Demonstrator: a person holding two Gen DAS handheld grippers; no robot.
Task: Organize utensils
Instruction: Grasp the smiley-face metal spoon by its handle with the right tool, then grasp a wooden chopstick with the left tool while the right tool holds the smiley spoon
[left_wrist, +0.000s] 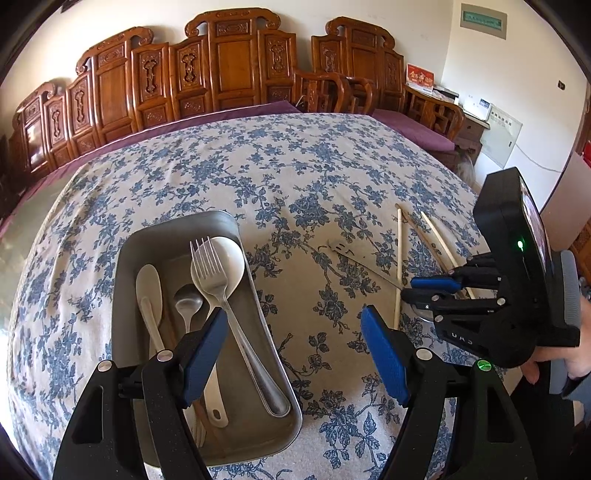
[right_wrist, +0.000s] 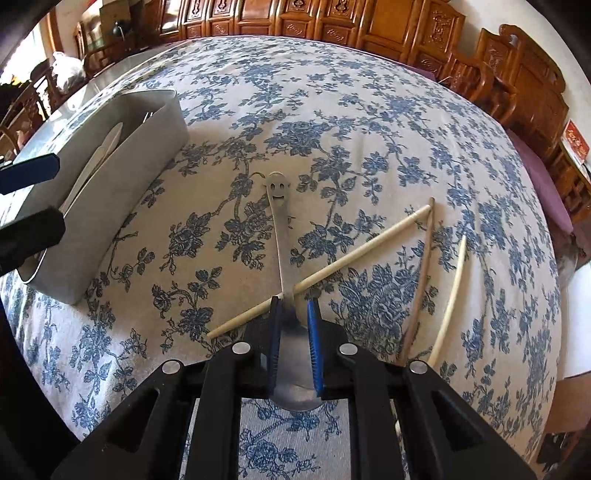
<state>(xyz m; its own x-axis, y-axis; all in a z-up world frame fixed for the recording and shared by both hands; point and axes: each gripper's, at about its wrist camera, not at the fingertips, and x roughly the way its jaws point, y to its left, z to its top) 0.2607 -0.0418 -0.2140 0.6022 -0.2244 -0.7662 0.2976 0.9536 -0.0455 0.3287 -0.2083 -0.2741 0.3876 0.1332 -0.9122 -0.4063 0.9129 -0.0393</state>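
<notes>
A grey metal tray (left_wrist: 177, 236) on the floral cloth holds a fork (left_wrist: 218, 288), a white ladle (left_wrist: 231, 258), a white spoon (left_wrist: 149, 291) and a small metal spoon (left_wrist: 188, 302). My left gripper (left_wrist: 295, 350) is open and empty above the tray's right side. My right gripper (right_wrist: 293, 325) is shut on the bowl of a metal spoon with a smiley-face handle (right_wrist: 279, 206); it also shows in the left wrist view (left_wrist: 436, 291). A pale chopstick (right_wrist: 362, 251) lies across the spoon's neck. The tray also shows in the right wrist view (right_wrist: 122, 192).
Two more chopsticks, one brown (right_wrist: 421, 280) and one pale (right_wrist: 450, 295), lie right of the spoon. Carved wooden chairs (left_wrist: 229, 70) and a purple cushion (left_wrist: 410, 129) stand behind the table. The floral cloth (left_wrist: 295, 166) covers the tabletop.
</notes>
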